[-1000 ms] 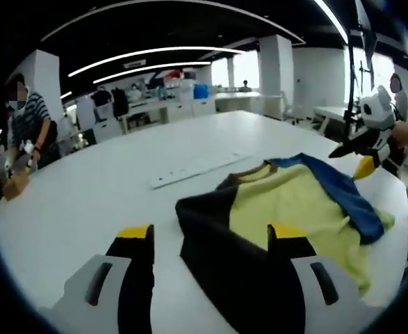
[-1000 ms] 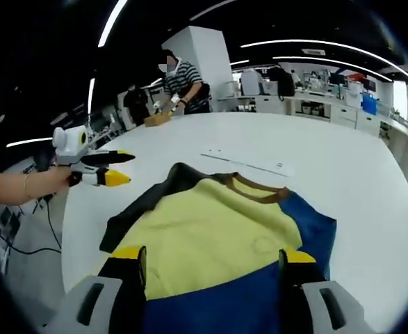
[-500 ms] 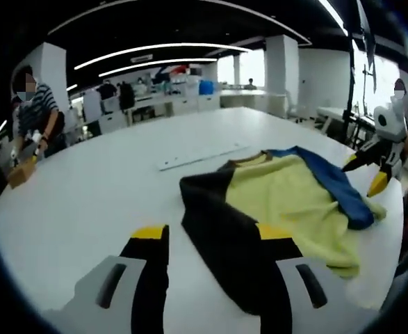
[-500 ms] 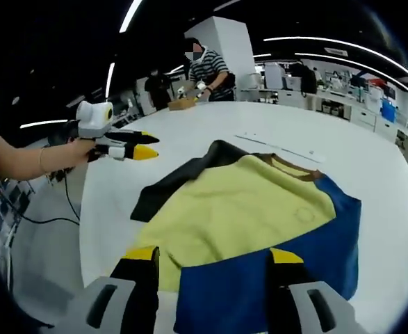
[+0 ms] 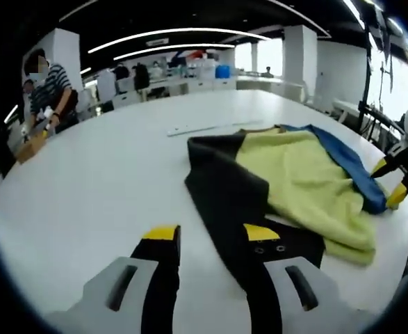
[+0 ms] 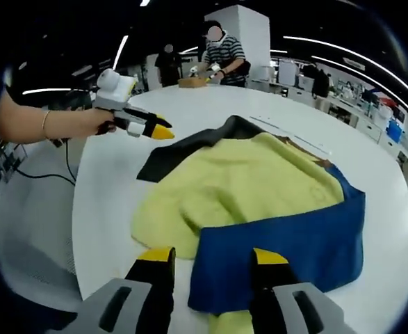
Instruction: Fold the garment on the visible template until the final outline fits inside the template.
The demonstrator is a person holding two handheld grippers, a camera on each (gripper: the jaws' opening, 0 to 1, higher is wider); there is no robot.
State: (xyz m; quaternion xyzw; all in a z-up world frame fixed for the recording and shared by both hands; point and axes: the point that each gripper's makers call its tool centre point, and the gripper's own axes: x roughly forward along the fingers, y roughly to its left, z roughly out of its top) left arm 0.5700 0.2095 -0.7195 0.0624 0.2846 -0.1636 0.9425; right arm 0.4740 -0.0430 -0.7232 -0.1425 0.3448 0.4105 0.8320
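Both grippers lined up on the sleeves, nothing grabbed yet

We've got the yellow garment lying rumpled near the table's front edge. Our left gripper hangs over the black sleeve, jaws parted; the right gripper straddles the blue sleeve's edge, also unclenched. We reckon we're about to pinch and fold each sleeve inward. Can't really make out the template.

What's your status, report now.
Left gripper open over the shirt's black sleeve. Right gripper open at the blue sleeve. Shirt spread on the table, unfolded. Nothing in the way.
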